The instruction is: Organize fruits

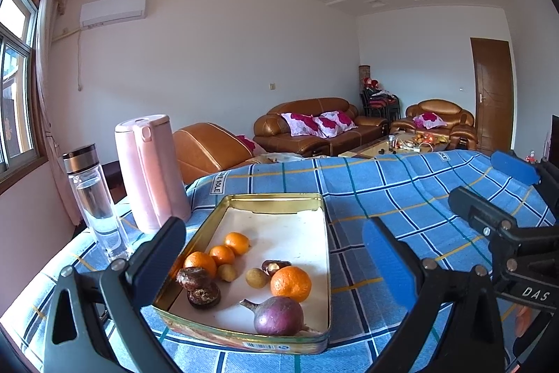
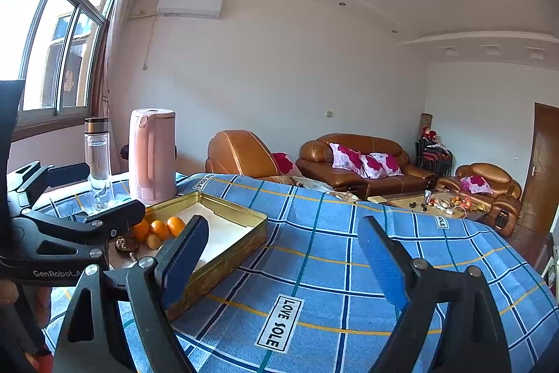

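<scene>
Checked blue tablecloth (image 2: 314, 268) under gold tin (image 1: 279, 201), sofas (image 1: 314, 124) beyond; both tools wide, empty.

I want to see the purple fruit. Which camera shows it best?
The left wrist view: the purple fruit lies whole and near, at the front of the tin. In the right wrist view it cannot be seen; the tools cover that end of the tin.

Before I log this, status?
Left gripper open, right gripper open, both empty. Fruit in tin, purple fruit nearest. Nothing in the way.
</scene>
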Available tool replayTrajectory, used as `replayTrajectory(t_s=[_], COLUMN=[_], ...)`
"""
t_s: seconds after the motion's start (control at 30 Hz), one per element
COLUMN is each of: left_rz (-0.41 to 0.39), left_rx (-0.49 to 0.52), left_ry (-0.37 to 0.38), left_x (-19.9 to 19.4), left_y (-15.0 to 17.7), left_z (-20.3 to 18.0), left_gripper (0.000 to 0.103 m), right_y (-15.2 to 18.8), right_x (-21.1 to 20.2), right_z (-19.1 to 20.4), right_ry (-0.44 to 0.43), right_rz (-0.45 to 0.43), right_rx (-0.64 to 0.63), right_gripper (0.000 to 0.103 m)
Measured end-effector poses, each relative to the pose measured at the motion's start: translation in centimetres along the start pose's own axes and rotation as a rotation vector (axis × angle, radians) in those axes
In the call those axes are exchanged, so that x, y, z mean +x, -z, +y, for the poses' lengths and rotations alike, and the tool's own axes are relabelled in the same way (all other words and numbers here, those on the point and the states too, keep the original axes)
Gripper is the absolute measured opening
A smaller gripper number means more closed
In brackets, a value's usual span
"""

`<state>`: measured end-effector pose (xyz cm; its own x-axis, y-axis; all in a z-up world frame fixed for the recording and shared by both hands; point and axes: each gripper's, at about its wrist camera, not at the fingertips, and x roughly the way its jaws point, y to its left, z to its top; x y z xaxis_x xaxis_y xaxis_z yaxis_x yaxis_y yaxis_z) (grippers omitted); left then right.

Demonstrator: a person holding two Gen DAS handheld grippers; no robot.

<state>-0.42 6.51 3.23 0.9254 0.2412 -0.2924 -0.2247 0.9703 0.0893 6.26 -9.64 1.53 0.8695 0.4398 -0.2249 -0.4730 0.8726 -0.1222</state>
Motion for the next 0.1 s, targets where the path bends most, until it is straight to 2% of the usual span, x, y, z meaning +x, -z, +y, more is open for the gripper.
replayTrajectory(t_s=[0.1], left_rz=[-0.001], left_rx=[-0.002], left_ry=[-0.002], left_x=[-0.03], left_y=[0.0], left_z=[0.01], left_gripper=[0.103], right_y=[0.22], right_x=[0.12], right_z=[-0.13], right_ry=[0.003], right_rz=[0.005], right_rx=[-0.001], right_gripper=[0.088])
